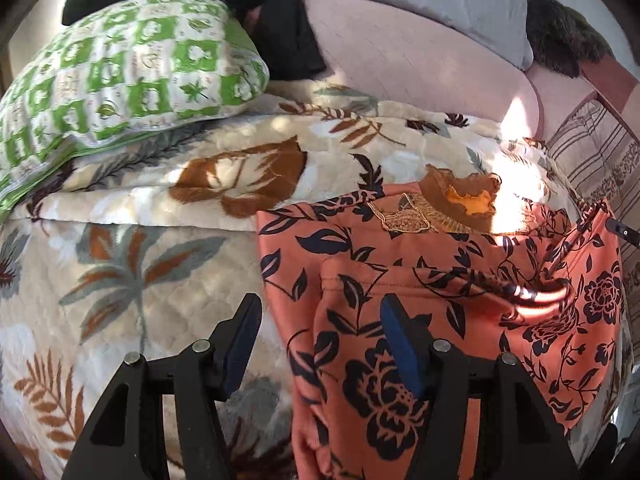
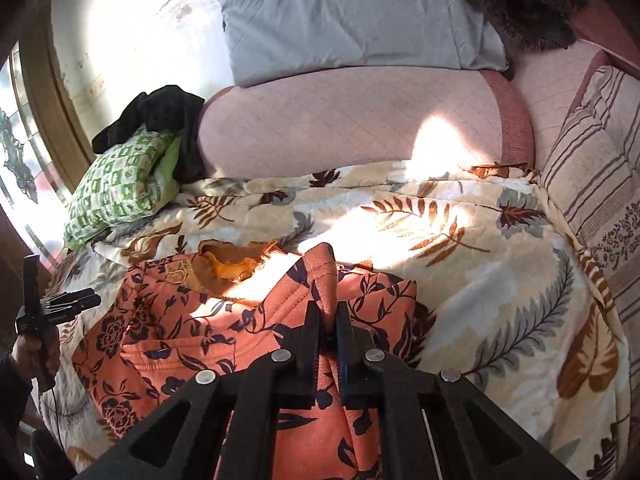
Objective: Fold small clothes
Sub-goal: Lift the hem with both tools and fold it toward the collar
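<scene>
bed (image 2: 500,264) under a leaf-print blanket filling both views, pink bolster and grey pillow (image 2: 344,16) across the top, green checked cushion (image 1: 120,72) at upper left of the left wrist view. orange floral garment (image 1: 440,280) spread low and right of centre in that view, low and centre-left in the right wrist view, partly folded over itself, sun patch across its upper edge.

right hand-held gripper (image 2: 328,320) at lower centre of its frame, pinched nearly closed on a raised ridge of the orange cloth, fold standing up between the pads. left hand-held gripper (image 1: 316,344) at bottom centre of its frame, spread wide, nothing between the pads; right pad over the garment's left part, left pad over bare blanket, contact with cloth not clear.

looks like a fold mid-carry. best done by keeping the pinch firm, lifting just enough to clear the layer beneath, drawing the ridge across toward the left edge. worth bringing the open gripper down on that left edge to pin it, otherwise the slippery blanket likely lets the whole piece slide. worth smoothing the bunched hem before release.
</scene>
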### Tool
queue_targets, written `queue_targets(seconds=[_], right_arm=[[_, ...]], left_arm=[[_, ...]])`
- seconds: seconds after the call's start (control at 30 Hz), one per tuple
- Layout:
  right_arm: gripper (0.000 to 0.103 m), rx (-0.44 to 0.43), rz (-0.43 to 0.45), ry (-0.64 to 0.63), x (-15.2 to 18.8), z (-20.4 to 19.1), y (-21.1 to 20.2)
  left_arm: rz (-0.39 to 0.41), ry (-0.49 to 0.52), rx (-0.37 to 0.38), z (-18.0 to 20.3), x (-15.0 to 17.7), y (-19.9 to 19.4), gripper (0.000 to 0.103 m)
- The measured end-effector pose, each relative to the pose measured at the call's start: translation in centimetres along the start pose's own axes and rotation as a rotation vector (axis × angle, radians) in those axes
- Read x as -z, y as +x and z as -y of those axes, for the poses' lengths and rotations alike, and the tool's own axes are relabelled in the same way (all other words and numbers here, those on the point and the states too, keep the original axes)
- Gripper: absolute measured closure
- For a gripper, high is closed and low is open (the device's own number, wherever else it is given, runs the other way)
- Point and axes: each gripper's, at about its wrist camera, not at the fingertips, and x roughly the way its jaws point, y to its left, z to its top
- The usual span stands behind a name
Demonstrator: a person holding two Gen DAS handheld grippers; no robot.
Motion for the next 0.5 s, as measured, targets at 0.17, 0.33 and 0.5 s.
queue_targets(seconds=[0.17, 0.33, 0.5], right_arm=[[0.096, -0.019, -0.046, 0.028, 2.2, 1.5, 2.4], [0.096, -0.065, -0.075, 0.071, 2.8, 2.5, 3.7], [0.096, -0.064, -0.125, 0.098, 3.2, 3.1, 5.0]], left_arm=[[-0.033, 0.043, 0.016, 0.4, 0.0, 1.4, 0.041], [-0.02, 0.047, 0.043, 1.0, -0.5, 1.3, 0.041], [-0.114, 0.102, 0.006, 2.3, -0.7, 3.8, 0.088]])
